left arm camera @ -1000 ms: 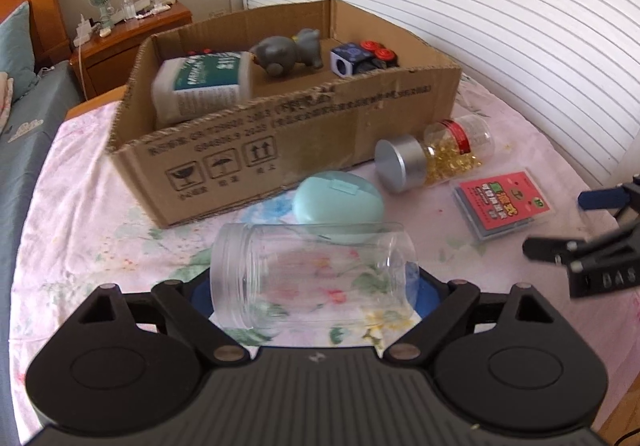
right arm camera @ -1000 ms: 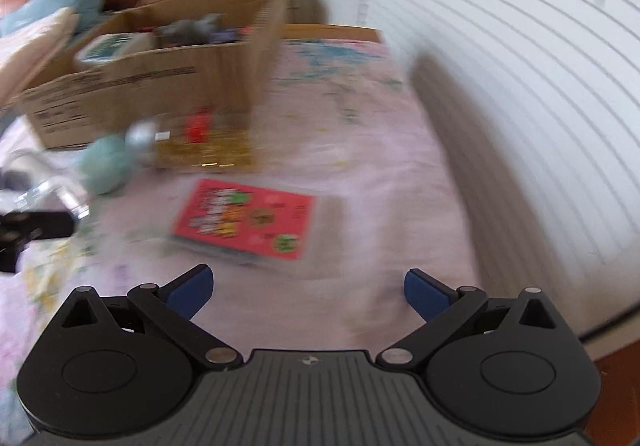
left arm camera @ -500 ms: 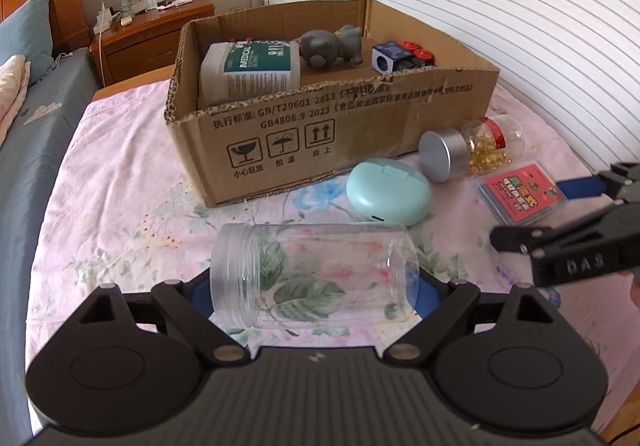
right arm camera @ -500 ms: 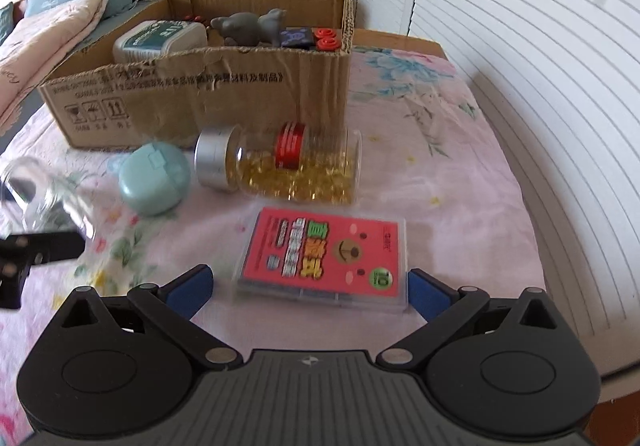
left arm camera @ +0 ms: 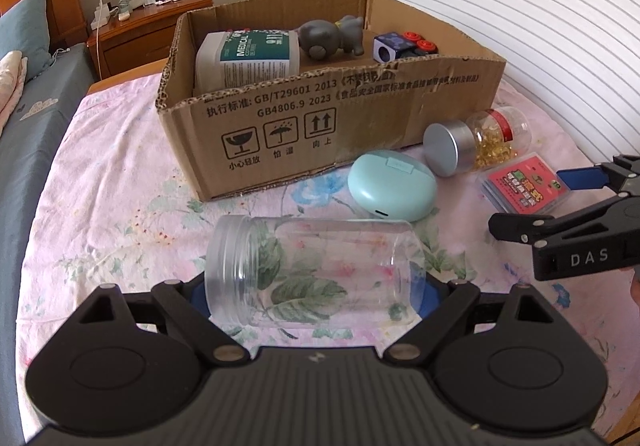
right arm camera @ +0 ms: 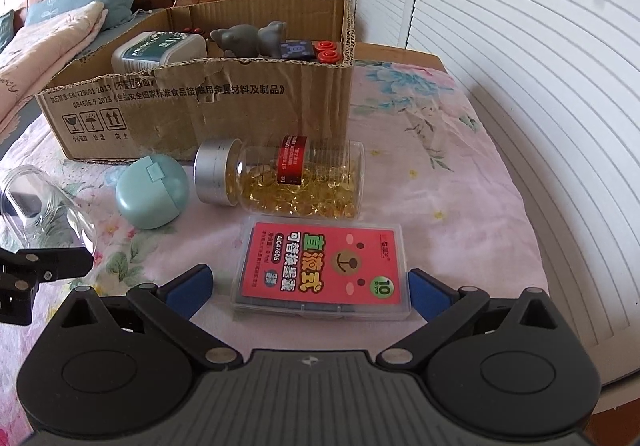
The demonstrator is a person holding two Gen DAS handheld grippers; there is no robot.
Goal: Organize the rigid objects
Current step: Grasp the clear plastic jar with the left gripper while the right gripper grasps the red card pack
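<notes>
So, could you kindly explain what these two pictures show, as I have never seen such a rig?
There is no robot: a person holds a two-finger gripper in each hand, and each carries a camera looking along its fingers. The black shape at the bottom of each picture is that gripper.

The left view shows the left gripper clamped on an empty clear jar lying sideways. The right view shows the right gripper open, its blue pads either side of a red flat case, not squeezing it.

On the floral cloth also lie a mint round case and a capsule bottle, beside a cardboard box holding several items.
</notes>
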